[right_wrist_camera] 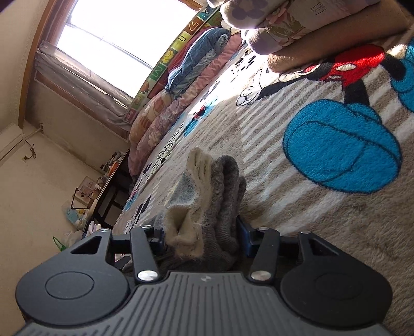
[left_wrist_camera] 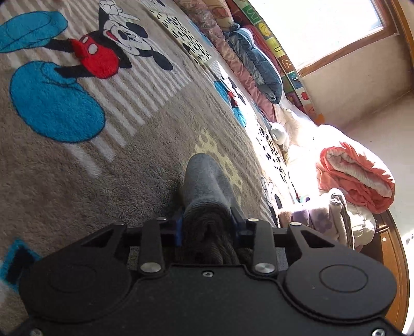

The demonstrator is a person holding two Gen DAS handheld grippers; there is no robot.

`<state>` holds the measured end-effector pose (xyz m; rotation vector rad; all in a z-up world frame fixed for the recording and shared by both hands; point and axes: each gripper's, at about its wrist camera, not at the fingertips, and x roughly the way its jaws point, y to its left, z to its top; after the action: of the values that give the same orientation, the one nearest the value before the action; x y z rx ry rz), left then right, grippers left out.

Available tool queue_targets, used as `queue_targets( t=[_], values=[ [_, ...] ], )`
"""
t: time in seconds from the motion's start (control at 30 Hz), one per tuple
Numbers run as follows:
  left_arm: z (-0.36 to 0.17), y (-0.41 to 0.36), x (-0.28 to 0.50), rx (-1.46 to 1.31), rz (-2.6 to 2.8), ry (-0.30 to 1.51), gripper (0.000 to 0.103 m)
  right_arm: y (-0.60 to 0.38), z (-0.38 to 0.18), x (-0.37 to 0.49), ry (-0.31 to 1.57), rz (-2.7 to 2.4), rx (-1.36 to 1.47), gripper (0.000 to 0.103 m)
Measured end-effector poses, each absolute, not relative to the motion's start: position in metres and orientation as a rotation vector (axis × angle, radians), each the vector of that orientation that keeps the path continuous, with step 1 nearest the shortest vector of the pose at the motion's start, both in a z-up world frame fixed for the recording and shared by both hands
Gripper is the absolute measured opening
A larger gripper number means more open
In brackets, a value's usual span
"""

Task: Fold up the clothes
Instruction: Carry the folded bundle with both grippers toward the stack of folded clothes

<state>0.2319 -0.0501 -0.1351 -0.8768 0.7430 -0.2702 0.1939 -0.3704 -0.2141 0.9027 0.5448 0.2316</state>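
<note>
A grey knit garment point(left_wrist_camera: 207, 191) with a cream fleecy lining lies bunched on a Mickey Mouse blanket point(left_wrist_camera: 108, 155). My left gripper point(left_wrist_camera: 207, 219) is shut on a thick fold of the grey cloth, which sticks out ahead of the jaws. In the right wrist view my right gripper point(right_wrist_camera: 201, 232) is shut on another bundle of the garment point(right_wrist_camera: 222, 196), with grey ribbed layers and the cream lining point(right_wrist_camera: 186, 227) pinched between the blue-padded fingers. Both grippers hold the cloth just above the blanket.
A stack of folded clothes point(left_wrist_camera: 333, 217) and a coral quilt point(left_wrist_camera: 354, 175) lie at the bed's right edge. Rolled quilts and a blue pillow point(left_wrist_camera: 258, 64) line the wall under the window. A folded floral pile point(right_wrist_camera: 297, 23) lies ahead of the right gripper.
</note>
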Motion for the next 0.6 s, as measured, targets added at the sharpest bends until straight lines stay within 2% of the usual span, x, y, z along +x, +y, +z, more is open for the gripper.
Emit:
queue_targets(
  t=[0.03,0.1,0.13,0.17,0.2,0.27,0.3,0.33,0.47,0.5,0.53,0.57,0.6],
  values=[
    [-0.135,-0.045,0.223,-0.879,-0.267,0.756,0.034,-0.369,-0.212,0.188,0.545,0.248,0.914,0.051],
    [-0.147,-0.038,0.215,-0.876,-0.24,0.832,0.054,-0.367,-0.207,0.178,0.546,0.282,0.937,0.051],
    [-0.156,-0.035,0.213,-0.872,-0.222,0.879,0.061,-0.365,-0.206,0.172,0.555,0.288,0.943,0.057],
    [-0.163,-0.03,0.209,-0.911,-0.218,0.892,0.061,-0.364,-0.214,0.166,0.608,0.226,0.919,0.062],
    [-0.166,-0.025,0.206,-0.961,-0.224,0.881,0.062,-0.365,-0.22,0.162,0.621,0.202,0.921,0.05],
    [-0.166,-0.022,0.206,-0.98,-0.235,0.882,0.065,-0.367,-0.214,0.157,0.59,0.201,0.96,0.061],
    [-0.167,-0.023,0.208,-0.968,-0.248,0.889,0.066,-0.369,-0.211,0.155,0.576,0.201,0.98,0.074],
    [-0.169,-0.024,0.209,-0.962,-0.252,0.894,0.067,-0.369,-0.212,0.156,0.577,0.199,0.996,0.081],
    [-0.166,-0.033,0.211,-0.91,-0.269,0.888,0.067,-0.365,-0.217,0.165,0.614,0.188,1.009,0.079],
    [-0.166,-0.036,0.211,-0.898,-0.269,0.884,0.065,-0.363,-0.218,0.169,0.631,0.185,1.0,0.074],
    [-0.166,-0.038,0.211,-0.886,-0.268,0.88,0.063,-0.36,-0.217,0.172,0.646,0.178,0.987,0.062],
    [-0.166,-0.04,0.211,-0.876,-0.268,0.876,0.05,-0.356,-0.219,0.173,0.651,0.169,0.976,0.058],
    [-0.166,-0.042,0.21,-0.868,-0.268,0.874,0.049,-0.353,-0.221,0.174,0.654,0.16,0.967,0.054]
  ],
)
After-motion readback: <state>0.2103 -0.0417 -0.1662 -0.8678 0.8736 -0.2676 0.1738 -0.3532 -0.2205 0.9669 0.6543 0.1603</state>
